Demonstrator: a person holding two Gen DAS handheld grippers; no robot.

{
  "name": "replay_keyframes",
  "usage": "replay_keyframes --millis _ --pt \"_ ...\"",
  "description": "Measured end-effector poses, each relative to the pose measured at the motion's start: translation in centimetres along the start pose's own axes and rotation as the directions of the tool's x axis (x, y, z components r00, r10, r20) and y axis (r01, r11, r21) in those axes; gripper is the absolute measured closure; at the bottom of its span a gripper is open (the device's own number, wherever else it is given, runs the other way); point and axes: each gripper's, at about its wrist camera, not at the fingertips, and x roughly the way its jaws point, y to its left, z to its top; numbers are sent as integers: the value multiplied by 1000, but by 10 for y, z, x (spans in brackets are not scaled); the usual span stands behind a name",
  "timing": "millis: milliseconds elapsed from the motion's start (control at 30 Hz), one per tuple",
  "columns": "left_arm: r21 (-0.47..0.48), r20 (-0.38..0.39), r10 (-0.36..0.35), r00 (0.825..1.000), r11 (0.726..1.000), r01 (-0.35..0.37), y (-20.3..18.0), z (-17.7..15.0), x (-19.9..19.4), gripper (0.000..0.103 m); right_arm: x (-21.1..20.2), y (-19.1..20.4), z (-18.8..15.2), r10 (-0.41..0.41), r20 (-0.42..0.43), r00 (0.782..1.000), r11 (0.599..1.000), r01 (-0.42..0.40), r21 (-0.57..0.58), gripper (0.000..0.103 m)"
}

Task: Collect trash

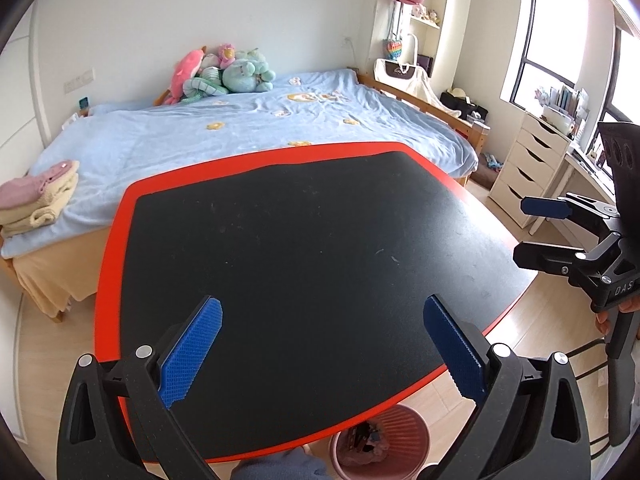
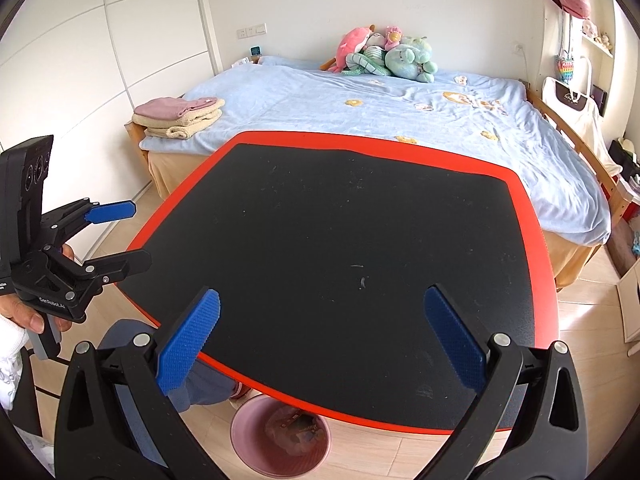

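Hovering over the near edge of the black-topped table with the red rim [image 1: 120, 216], the left gripper [image 1: 322, 354] has its blue textured pads spread wide apart, holding nothing; the right gripper [image 2: 322, 350] is the same, jaws apart and empty. Each shows in the other's view off to the side, also open. Below the near table edge on the light wood floor sits the round pink plastic wastebasket [image 2: 244, 446], with crumpled wrappers and scraps already inside, partly tucked under the tabletop. The person's blue-trousered knee [image 2: 200, 384] is just beside it. Tabletop looks bare apart from faint specks and lint near centre-right, too small to identify as pickable trash. Judgement: collection looks finished or nearly so, or the next piece lies outside these views. If anything is left, scan the mat surface first, approach flat from above, close the pads low on the item so thin bits don't slip, then carry it past the table edge before releasing over the basket, since the rim overhangs it. Beyond the table: a bed with a light blue quilt [image 1: 240, 132], folded pink and cream towels [image 1: 36, 196] at its corner, stuffed toys [image 1: 224, 72] by the wall.
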Motion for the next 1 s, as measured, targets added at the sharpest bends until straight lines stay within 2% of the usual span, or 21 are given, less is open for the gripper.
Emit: replay_keyframes --millis 1000 --pt "2 5 0 1000 1000 0 -3 2 -2 6 1 -2 -2 -6 -8 1000 1000 6 -4 3"
